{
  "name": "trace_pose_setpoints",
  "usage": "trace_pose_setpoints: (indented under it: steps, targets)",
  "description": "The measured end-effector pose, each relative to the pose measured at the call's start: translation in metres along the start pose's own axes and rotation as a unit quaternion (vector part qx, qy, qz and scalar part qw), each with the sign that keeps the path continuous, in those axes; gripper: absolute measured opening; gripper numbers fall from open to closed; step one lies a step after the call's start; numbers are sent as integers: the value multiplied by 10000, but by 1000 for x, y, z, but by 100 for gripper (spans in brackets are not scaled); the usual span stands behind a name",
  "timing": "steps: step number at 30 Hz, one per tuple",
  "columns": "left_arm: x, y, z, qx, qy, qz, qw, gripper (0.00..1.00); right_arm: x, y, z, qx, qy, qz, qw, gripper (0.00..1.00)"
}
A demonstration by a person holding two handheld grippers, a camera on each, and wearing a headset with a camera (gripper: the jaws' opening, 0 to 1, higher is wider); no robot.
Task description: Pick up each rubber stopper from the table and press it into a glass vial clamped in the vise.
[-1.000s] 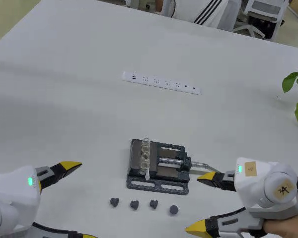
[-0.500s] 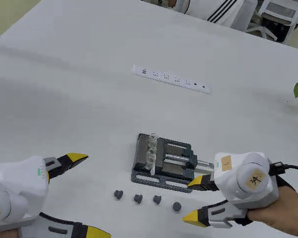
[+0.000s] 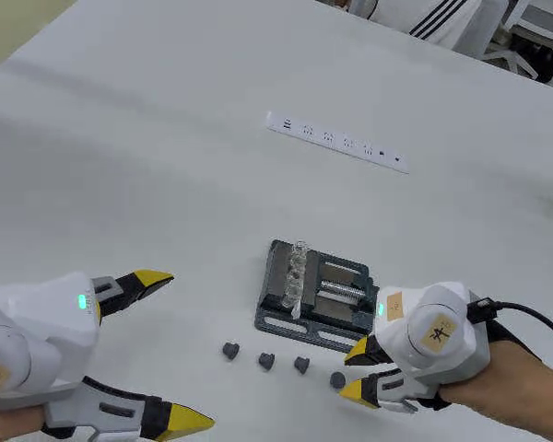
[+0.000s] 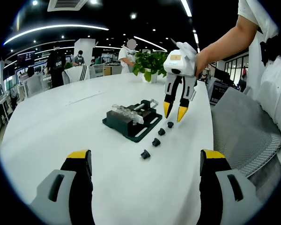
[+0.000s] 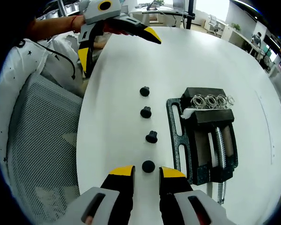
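My right hand-held gripper (image 3: 351,371) hangs over the end stopper (image 3: 337,379), its jaws a narrow gap apart and empty. The stopper lies on the surface (image 3: 166,184), just beside the vise (image 3: 336,311). I judge that the gap barely clears it, so a tip could land on top and flick it off, or push it against the vise base. A skewed pinch would spoil seating it in a vial (image 3: 298,273). My left hand-held gripper (image 3: 180,350) is wide open and empty.
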State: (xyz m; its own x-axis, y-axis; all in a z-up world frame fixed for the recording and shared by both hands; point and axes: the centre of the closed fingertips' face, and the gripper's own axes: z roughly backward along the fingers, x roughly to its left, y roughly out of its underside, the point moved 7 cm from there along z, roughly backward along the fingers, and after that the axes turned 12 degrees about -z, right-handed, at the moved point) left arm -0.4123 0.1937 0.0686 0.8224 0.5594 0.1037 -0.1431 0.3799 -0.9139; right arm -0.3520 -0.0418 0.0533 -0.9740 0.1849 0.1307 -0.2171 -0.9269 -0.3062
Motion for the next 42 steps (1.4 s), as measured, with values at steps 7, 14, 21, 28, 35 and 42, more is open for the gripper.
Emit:
trace_pose_setpoints:
  steps: [7,14,21,28,35,42]
  targets:
    - [0,1,1,-57,-36,65,10000,95,1,0,-8,238,22,292,9993,14]
    - [1,1,3,-97,-81,112,9999,95,1,0,-11,364,37,458,9983,12]
    - [1,0,5,-135,-113,166,9997,94,-1,-2,-12,436,51,574,9974,9]
    - [2,0,5,-156,-132,186,9996,94,-2,-3,-13,480,63,624,9969,8]
    - [3,1,6,-150,-144,191,9996,93,-2,-4,-15,498,65,646,9966,7]
    - [1,1,6,-148,-129,181,9996,93,-2,-4,-15,445,56,610,9971,7]
